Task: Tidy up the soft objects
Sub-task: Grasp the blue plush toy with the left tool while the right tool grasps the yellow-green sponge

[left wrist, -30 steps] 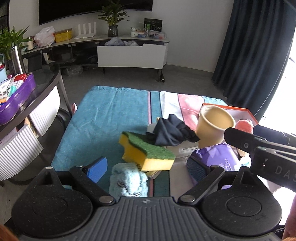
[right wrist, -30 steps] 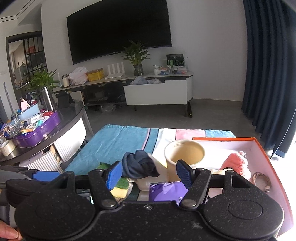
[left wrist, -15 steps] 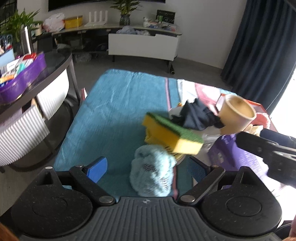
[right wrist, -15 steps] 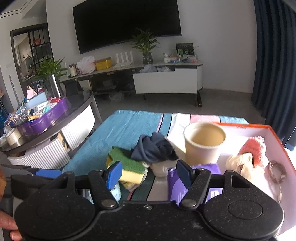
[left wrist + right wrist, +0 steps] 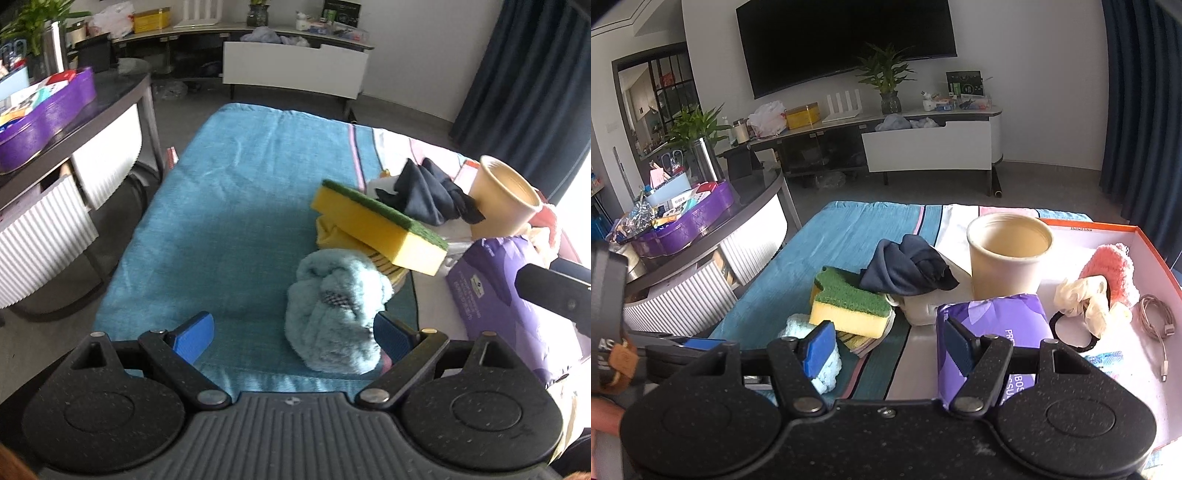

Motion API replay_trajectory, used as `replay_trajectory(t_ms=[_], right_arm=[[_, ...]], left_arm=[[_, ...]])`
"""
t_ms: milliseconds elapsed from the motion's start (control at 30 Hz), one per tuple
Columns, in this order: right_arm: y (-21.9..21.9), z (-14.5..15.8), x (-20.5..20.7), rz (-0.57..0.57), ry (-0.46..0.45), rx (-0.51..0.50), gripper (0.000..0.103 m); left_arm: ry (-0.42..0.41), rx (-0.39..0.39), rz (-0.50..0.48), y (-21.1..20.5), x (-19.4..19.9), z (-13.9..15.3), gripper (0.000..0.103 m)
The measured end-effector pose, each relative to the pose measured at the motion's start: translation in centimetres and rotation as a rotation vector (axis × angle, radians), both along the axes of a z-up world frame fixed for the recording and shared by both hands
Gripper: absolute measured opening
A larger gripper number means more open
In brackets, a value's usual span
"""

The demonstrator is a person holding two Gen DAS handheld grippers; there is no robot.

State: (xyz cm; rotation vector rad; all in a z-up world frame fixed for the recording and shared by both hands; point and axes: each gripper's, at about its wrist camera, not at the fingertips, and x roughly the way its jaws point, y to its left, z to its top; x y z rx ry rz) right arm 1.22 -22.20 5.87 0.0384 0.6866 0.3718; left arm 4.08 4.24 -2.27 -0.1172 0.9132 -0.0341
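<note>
Left wrist: fluffy teal cloth (image 5: 334, 314), ribbed claw (image 5: 295, 336) pads.

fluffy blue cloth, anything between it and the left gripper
Nothing visible does. The fluffy blue cloth lies on the towel just ahead of the open left gripper, beside its right finger; the sponge sits farther back.

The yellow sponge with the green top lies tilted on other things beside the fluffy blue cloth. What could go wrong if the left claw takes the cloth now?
1. The sponge overhangs the fluffy blue cloth on a striped cloth; pulling may tip it off.
2. The open left claw has the cloth near one pad only, so it might pinch just an edge.
3. The right claw hangs close by; they could bump.
</note>
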Motion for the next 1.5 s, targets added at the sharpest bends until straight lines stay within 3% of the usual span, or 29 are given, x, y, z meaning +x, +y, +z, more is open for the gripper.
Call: replay_trajectory(t_ms=[267,333,400,567,833,1300,1333,1400,1433,1500], right_arm=[[0.0,-0.2,0.2,0.004,0.009,-0.005,0.078],[0.1,-0.3,0.3,0.006,0.011,-0.006,0.078],[0.4,-0.3,0.3,0.011,0.012,-0.011,0.078],[1.4,-0.6,0.4,0.033,0.020,-0.026,0.078],[5.0,-1.8,0.9,0.123,0.017,-0.103,0.078],[11.8,-4.8,3.7,0.221,-0.110,-0.467,0.081],[12.0,-5.0,4.0,0.226,-0.110,-0.472,0.080],[12.3,-5.6,4.6,0.231,-0.098,-0.474,0.068],[12.3,-5.8,5.0,0.224,-0.097,-0.479,0.055],[12.1,-5.8,5.2,0.212,-0.097,-0.459,0.053]], left_arm=[[0.010,0.024,-0.042,-1.9,1.9,-2.3,0.096],[0.010,0.025,-0.041,-1.9,2.4,-2.9,0.085],[0.012,-0.029,-0.053,-1.4,2.6,-3.1,0.060],[-0.010,-0.085,-0.061,-0.2,1.6,-2.3,0.046],[-0.026,-0.070,0.010,3.1,0.1,-1.0,0.046],[-0.024,-0.081,0.036,5.2,0.3,-0.6,0.046],[-0.024,-0.081,0.035,5.2,0.3,-0.6,0.046],[-0.024,-0.083,0.037,5.2,0.4,-0.7,0.046],[-0.023,-0.084,0.038,5.1,0.4,-0.7,0.046],[-0.023,-0.083,0.037,5.1,0.4,-0.7,0.046]])
